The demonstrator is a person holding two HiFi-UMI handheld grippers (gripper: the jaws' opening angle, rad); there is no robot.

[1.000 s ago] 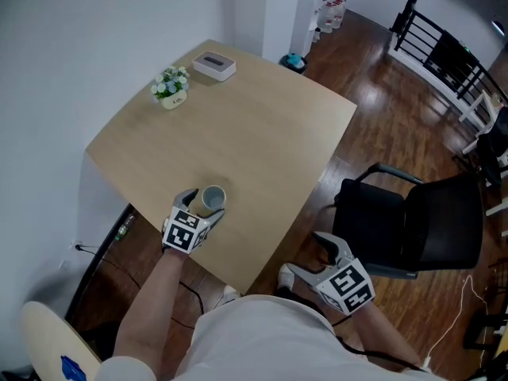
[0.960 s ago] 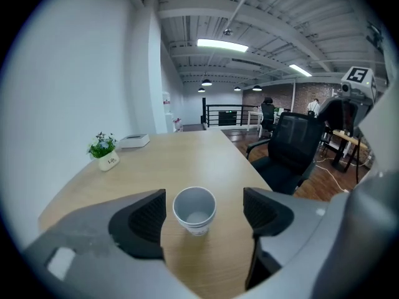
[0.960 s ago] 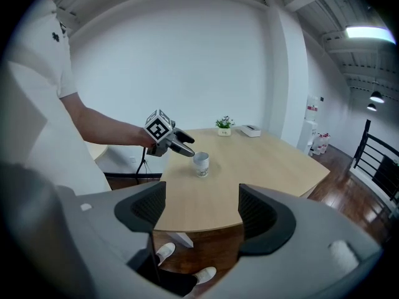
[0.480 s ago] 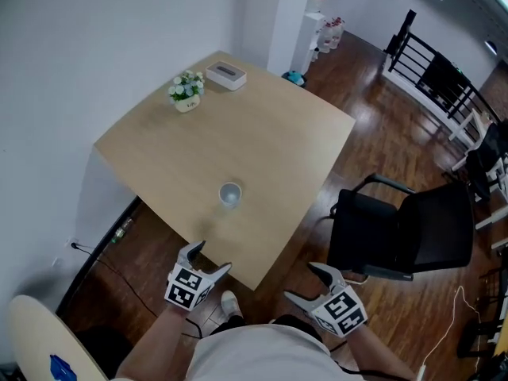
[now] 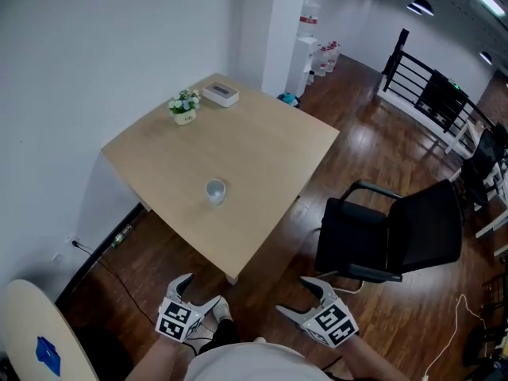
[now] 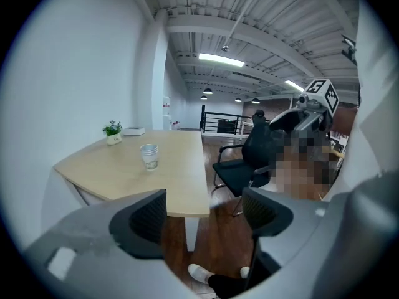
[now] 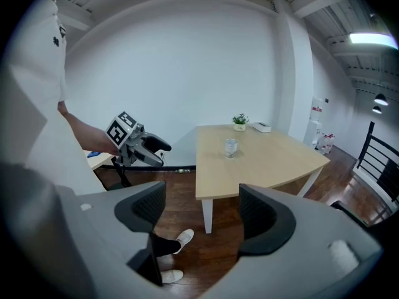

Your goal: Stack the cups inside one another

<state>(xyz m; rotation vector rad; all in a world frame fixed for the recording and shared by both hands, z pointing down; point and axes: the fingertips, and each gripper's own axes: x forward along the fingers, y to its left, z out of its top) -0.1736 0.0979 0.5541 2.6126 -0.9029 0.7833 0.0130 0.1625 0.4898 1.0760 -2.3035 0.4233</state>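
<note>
Head view: The light wooden table (image 5: 262,145) stands against the white wall. The cups (image 5: 215,190) sit upright on it as one clear nested stack, towards the near side and well away from any edge; how many cups cannot be told. At the far corner are a small potted plant (image 5: 184,106) and, just beside it, a flat white box (image 5: 221,94). A black office chair (image 5: 389,236) stands on the dark wood floor off the table's right side. Both grippers are low in the frame, over the floor and well apart from the table. The left gripper (image 5: 202,292) has its jaws spread with nothing between them. The right gripper (image 5: 295,296) is likewise spread and empty.

Left gripper view: The two dark jaw pads stand wide apart. Only the floor, a white shoe (image 6: 199,271) and the table's edge show in the gap. The stack of cups (image 6: 149,156) is far ahead on the tabletop, left of centre, with the plant and box behind it. The right gripper's marker cube shows at upper right.

Right gripper view: The jaws are apart, with bare floor and a table leg (image 7: 206,215) between them. The cups (image 7: 230,147) stand on the table well beyond the jaws. The left gripper shows at left, held over the floor.
</note>
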